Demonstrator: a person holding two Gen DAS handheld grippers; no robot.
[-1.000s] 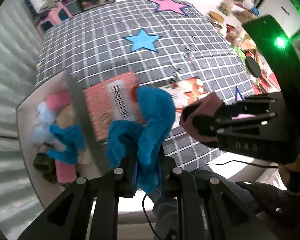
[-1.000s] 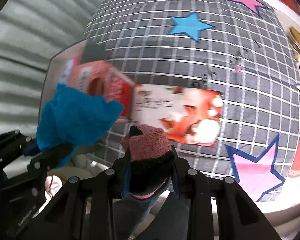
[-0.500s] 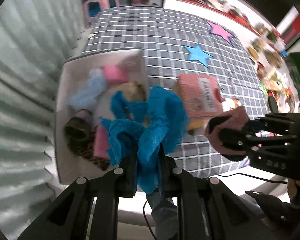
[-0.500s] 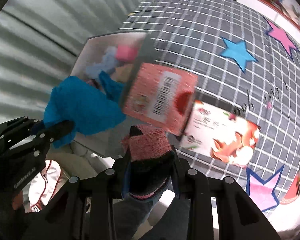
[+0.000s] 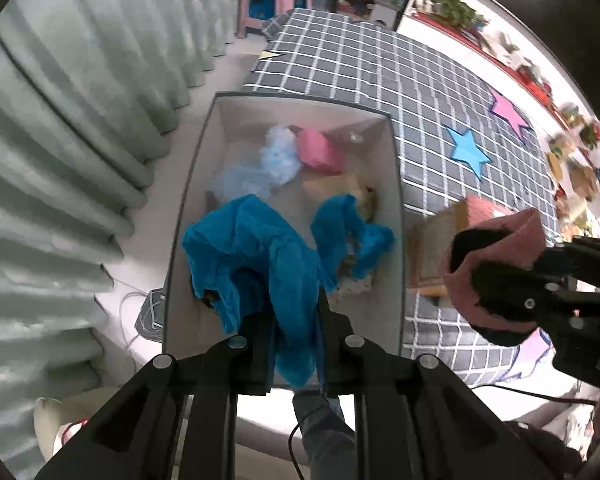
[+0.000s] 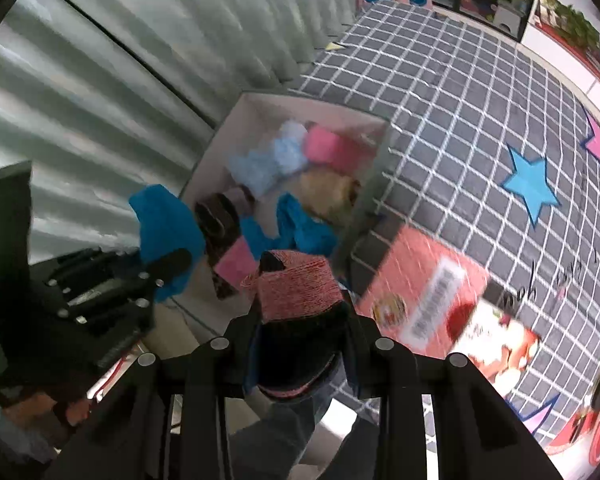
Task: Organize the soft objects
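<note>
Hanging above the white box (image 5: 396, 216), a blue cloth (image 5: 256, 256) is clenched by the left claw (image 5: 296, 344), a pink-and-black sock (image 6: 300, 304) by the right claw (image 6: 300, 356).

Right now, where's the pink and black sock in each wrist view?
Left wrist: pink and black sock at the right edge, clamped in the right gripper, beside the box.
Right wrist: bottom centre, between that gripper's own fingers, near the box's front corner.
Shared landmark: the white box of soft things on the checked cover.
</note>
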